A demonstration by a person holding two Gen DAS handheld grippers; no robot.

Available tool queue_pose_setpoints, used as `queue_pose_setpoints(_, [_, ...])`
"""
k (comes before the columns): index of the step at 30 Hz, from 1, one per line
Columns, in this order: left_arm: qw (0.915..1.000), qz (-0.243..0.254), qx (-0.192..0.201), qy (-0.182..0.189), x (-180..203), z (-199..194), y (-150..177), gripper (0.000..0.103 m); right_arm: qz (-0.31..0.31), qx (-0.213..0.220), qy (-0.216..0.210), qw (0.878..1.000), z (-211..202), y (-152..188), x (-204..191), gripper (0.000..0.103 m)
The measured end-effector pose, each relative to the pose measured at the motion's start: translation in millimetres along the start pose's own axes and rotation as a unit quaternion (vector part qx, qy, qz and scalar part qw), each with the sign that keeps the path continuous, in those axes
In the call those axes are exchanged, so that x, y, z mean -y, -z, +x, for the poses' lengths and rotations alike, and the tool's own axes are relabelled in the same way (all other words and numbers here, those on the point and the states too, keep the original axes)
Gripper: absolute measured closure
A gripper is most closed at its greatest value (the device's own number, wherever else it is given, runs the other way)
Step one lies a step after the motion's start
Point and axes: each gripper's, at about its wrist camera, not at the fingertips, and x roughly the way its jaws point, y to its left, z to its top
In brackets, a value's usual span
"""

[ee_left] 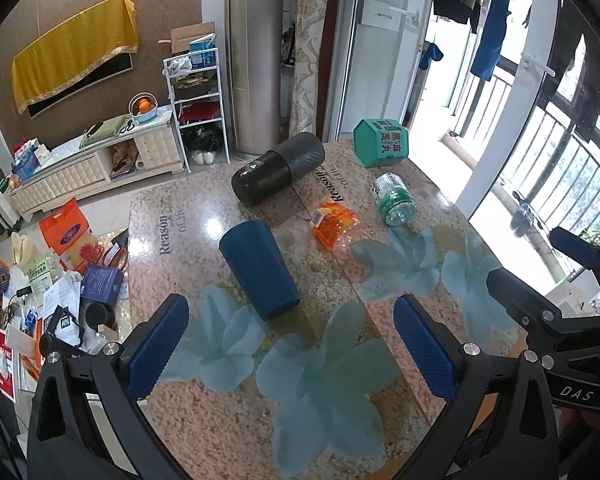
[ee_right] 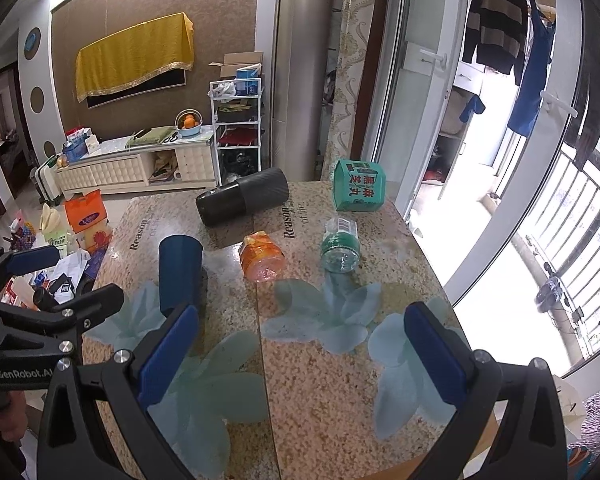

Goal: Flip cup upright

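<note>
A dark blue cup lies on its side on the flower-patterned table, just ahead of my left gripper, which is open and empty above the near part of the table. In the right wrist view the cup lies at the left, just beyond the left fingertip. My right gripper is open and empty, to the right of the cup. The right gripper also shows at the right edge of the left wrist view, and the left gripper at the left edge of the right wrist view.
A black cylinder lies at the far middle of the table. An orange jar, a green-labelled clear bottle and a green box lie to the right of it. Cluttered floor and a low cabinet are to the left.
</note>
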Motion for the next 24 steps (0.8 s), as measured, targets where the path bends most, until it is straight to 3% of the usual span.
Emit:
queue_pose_setpoints(12, [0.9998, -0.012, -0.014, 0.012, -3, 5, -2, 0.000, 0.000, 0.001, -0.007, 1.000, 0, 1, 0, 0.000])
queue_pose_setpoints(24, [0.9969, -0.043, -0.066, 0.010, -18, 35, -25, 0.000, -0.009, -0.027, -0.053, 0.998, 29, -4, 8, 0.000])
